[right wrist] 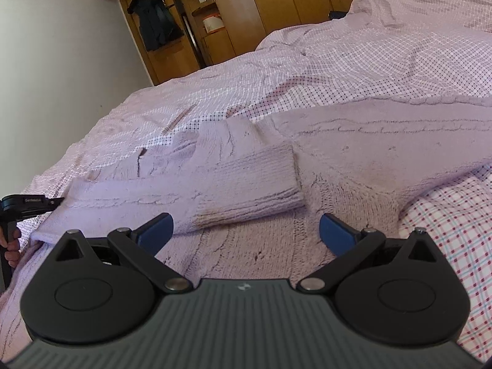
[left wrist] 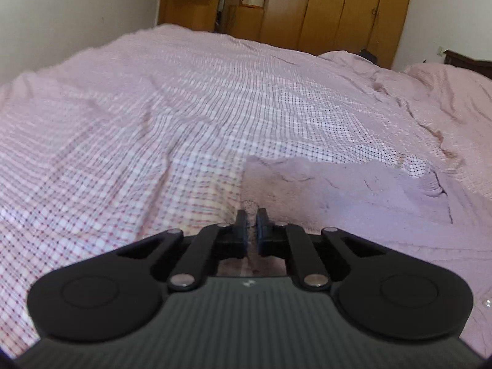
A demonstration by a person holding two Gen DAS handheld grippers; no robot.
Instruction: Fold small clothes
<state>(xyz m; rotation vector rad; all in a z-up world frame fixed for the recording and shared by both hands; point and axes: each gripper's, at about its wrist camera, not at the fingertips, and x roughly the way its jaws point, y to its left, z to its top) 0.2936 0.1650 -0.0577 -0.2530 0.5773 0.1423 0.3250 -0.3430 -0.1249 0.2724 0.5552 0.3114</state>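
Observation:
A lilac knitted sweater (right wrist: 353, 153) lies spread on the bed, with one ribbed-cuff sleeve (right wrist: 246, 175) folded across its body. My left gripper (left wrist: 251, 224) is shut on the sweater's edge (left wrist: 323, 184); it also shows at the far left of the right wrist view (right wrist: 52, 202), pinching the sweater's corner. My right gripper (right wrist: 246, 233) is open and empty, low over the sweater's body just in front of the folded sleeve.
The bed is covered with a pink checked sheet (left wrist: 153, 107), wrinkled towards the pillows (left wrist: 446, 92). Wooden wardrobes (left wrist: 338, 6) stand beyond the bed, with a dark garment (right wrist: 156, 21) hanging on them. A white wall (right wrist: 46, 61) runs on the left.

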